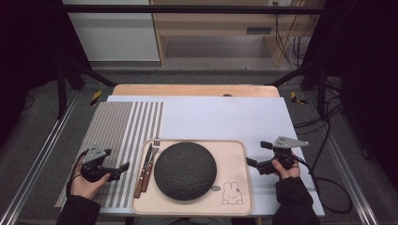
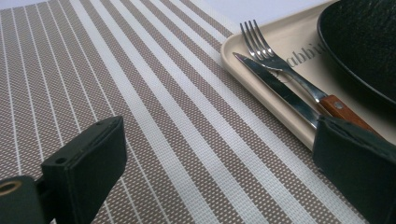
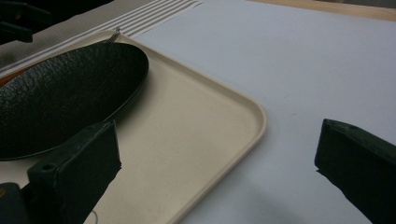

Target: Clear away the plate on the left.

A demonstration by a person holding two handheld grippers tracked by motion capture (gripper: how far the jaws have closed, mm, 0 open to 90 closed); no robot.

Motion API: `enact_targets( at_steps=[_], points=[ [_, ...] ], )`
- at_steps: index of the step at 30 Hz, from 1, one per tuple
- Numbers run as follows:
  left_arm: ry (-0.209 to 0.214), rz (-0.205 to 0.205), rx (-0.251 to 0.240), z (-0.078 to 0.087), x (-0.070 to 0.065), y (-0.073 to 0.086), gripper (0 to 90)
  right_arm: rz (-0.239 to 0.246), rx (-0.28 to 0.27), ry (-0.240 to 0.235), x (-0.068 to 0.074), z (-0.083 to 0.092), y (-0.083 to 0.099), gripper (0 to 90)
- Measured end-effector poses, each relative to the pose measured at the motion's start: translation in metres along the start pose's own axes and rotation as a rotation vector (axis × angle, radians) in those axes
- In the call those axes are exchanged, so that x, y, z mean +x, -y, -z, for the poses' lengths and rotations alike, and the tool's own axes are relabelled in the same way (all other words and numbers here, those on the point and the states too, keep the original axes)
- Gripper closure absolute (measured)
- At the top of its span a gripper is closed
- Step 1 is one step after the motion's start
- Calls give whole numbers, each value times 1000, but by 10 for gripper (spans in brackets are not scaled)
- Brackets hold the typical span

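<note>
A beige tray lies at the table's front edge and carries a round black plate. On the tray's left strip a fork and a wood-handled knife lie side by side. My left gripper hovers open over the striped placemat, left of the tray, jaws pointing toward the cutlery. In the left gripper view the left gripper frames the placemat, with the fork, knife and plate ahead to the right. My right gripper stands open at the tray's right edge; the right gripper spans the tray's corner, the plate to its left.
A white mat covers the table beyond and right of the tray, seen also as the white mat. A rabbit drawing marks the tray's front right corner. The wooden table edge shows at the back. Cables lie on the floor at right.
</note>
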State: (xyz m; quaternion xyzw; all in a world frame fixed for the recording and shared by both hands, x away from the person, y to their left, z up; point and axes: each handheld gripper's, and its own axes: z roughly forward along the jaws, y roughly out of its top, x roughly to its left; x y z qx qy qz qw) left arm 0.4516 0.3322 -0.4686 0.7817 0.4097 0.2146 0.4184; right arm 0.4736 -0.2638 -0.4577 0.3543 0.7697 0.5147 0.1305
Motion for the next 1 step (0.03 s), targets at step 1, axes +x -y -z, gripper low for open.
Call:
enact_targets(
  at_steps=[1],
  points=[
    [1, 2, 1, 0, 0, 0, 33, -1, 1, -1, 0, 0, 0, 3]
  ],
)
